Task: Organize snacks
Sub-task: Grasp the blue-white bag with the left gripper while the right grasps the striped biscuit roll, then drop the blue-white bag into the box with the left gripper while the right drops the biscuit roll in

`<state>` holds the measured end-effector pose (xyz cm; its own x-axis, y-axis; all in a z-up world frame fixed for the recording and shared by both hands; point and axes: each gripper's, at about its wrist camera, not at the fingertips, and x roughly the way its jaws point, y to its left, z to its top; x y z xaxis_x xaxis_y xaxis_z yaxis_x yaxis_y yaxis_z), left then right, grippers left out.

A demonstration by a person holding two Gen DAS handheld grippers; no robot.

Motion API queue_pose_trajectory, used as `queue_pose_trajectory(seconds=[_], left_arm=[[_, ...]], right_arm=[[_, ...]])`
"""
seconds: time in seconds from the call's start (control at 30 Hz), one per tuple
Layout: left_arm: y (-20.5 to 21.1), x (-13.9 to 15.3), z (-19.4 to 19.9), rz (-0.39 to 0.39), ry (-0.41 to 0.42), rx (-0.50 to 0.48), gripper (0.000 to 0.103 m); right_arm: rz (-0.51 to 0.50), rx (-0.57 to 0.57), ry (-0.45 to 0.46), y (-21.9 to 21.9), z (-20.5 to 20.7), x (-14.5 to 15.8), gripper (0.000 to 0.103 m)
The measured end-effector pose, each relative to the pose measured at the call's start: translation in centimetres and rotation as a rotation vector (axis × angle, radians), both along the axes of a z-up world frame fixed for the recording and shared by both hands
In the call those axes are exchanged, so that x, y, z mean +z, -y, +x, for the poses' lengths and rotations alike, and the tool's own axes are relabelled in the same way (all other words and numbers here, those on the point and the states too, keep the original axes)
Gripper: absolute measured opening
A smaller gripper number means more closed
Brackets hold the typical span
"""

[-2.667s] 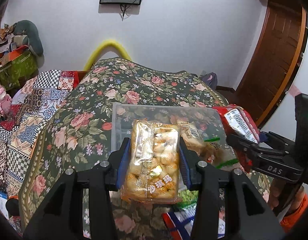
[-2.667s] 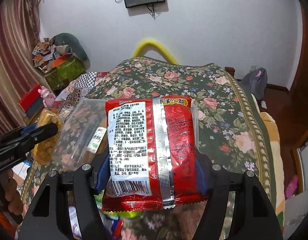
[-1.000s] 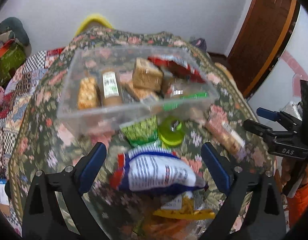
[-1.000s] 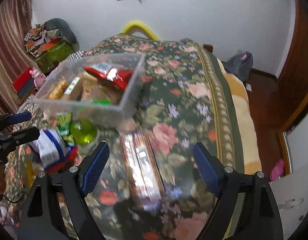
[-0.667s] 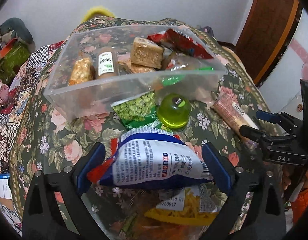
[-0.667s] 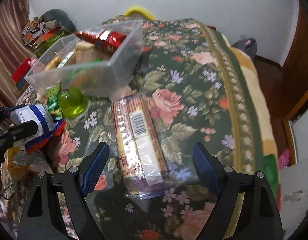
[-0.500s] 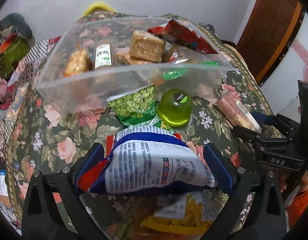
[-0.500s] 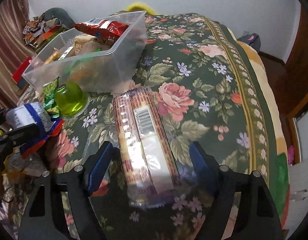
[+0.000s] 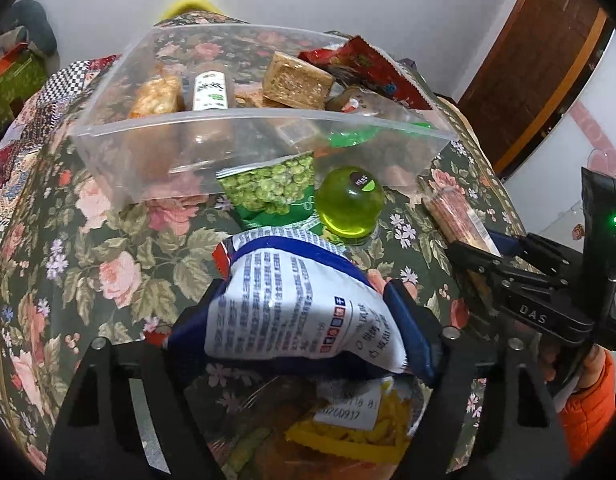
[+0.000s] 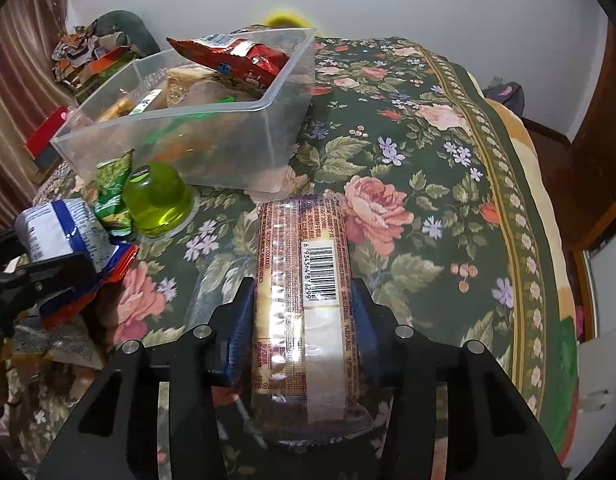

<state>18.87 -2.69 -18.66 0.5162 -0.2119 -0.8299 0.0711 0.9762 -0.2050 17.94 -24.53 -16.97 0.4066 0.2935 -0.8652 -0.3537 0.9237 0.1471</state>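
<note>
A puffy blue and white snack bag point(image 9: 291, 304) lies on the flowered bed cover. My left gripper point(image 9: 303, 304) is closing on it, and both blue pads touch its sides. My right gripper point(image 10: 301, 300) is closing on a long biscuit pack point(image 10: 303, 280) with a barcode, pads pressed against both long sides. The clear plastic box point(image 9: 243, 120) behind holds several snacks, with a red packet point(image 10: 235, 56) on top. In the left wrist view the right gripper point(image 9: 476, 248) is at the right over the biscuit pack point(image 9: 456, 216).
A green jelly cup point(image 9: 350, 204) and a green pea packet point(image 9: 273, 190) sit in front of the box. A yellow snack bag point(image 9: 348, 428) lies under the left gripper. The flowered cover point(image 10: 428, 160) drops off at its right edge, and clutter is piled at the far left.
Both grippers let go of the packets they held over the box. They then sank to the cover, and their jaws came in from wide open onto the blue bag and the biscuit pack.
</note>
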Motion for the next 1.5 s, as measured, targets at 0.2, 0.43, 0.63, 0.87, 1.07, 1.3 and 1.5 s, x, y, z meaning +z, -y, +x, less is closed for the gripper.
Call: queue_pose_trajectory(seconds=[0.2, 0.43, 0.63, 0.87, 1.07, 1.3, 1.5], left_arm=[[-1.0, 1.9, -1.3, 0.007, 0.046, 0.017, 0.071], [-2.6, 5.0, -2.7, 0.010, 0.118, 0.031, 0.071], [-3.6, 7.8, -2.2, 0.005, 0.187, 0.050, 0.071], [-4.8, 9.8, -0.1, 0.011, 0.242, 0.064, 0.071], [-5.7, 10.1, 2.3, 0.039, 0.256, 0.067, 0.071], [-7.1, 9.0, 5.2, 0.039, 0.231, 0.080, 0.071], [-8.7, 7.8, 7.5, 0.020, 0.211, 0.107, 0.071]], right_arm=[[0.033, 0.010, 0.029, -0.3, -0.8, 2.0, 0.043], [0.076, 0.042, 0.113, -2.0, -0.9, 5.7, 0.043], [0.100, 0.070, 0.167, -4.1, -0.1, 8.1, 0.043], [0.119, 0.098, 0.211, -7.0, 1.4, 9.5, 0.043], [0.089, 0.103, 0.180, -9.7, 3.7, 9.0, 0.043], [0.084, 0.114, 0.129, -12.6, 6.6, 7.9, 0.043], [0.082, 0.117, 0.100, -14.8, 8.5, 6.9, 0.043]])
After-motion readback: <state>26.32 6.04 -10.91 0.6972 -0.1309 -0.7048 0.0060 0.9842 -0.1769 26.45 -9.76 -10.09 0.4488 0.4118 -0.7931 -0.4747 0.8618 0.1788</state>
